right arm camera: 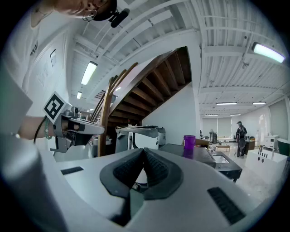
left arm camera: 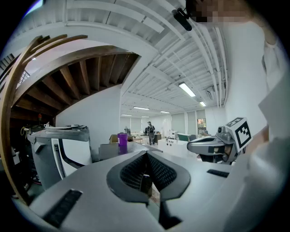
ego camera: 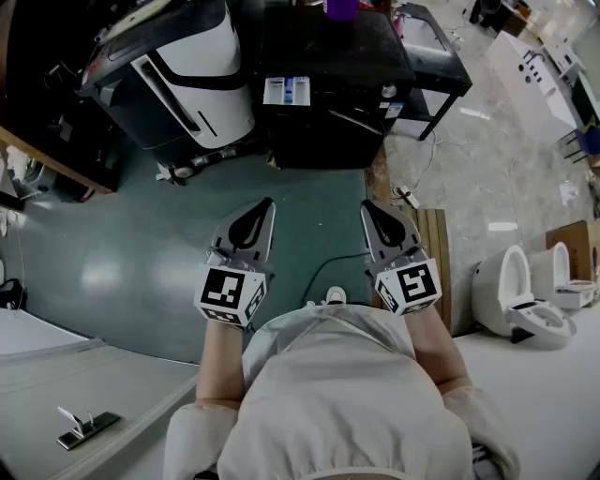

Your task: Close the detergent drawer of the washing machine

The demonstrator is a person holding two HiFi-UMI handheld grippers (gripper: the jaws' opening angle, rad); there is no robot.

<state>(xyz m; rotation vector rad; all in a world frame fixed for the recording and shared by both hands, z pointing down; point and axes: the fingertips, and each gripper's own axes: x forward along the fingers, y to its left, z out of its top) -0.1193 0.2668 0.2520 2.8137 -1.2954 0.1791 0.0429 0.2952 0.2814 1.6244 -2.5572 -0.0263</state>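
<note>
Floor: a glossy dark green floor (ego camera: 122,253) fills the middle and left of the head view. To the right it gives way to a pale marbled floor (ego camera: 469,178), with wooden boards (ego camera: 435,253) along the seam.
Room: a large white hall with strip lights on a ribbed ceiling. A brown wooden staircase (right arm camera: 158,86) rises overhead in both gripper views.
Edges: two white toilets (ego camera: 525,295) stand at the right edge of the head view, and a pale desk (ego camera: 56,375) crosses its lower left corner.
Washing machine: a black box (ego camera: 323,122) at the top centre of the head view, with a purple cup (ego camera: 342,8) on its top. A white and black appliance (ego camera: 202,66) stands just beside it at the upper left.
Detergent drawer: it cannot be made out on the machine's dark front, nor whether it stands out or is pushed in. A pale label panel (ego camera: 286,91) sits at the upper left of that front.
Left tongs (ego camera: 266,204): just left of centre in the head view, tips pointing up the frame. Their own view shows the jaws closed tip to tip with nothing between them.
Right tongs (ego camera: 367,206): just right of centre, level with the left pair, also closed tip to tip and empty.
Machine to tongs: the washing machine lies above both tongs in the head view, apart from them, with green floor between. Neither pair touches it.
Person: a white garment (ego camera: 347,403) fills the bottom centre, a forearm running to each pair of tongs.
</note>
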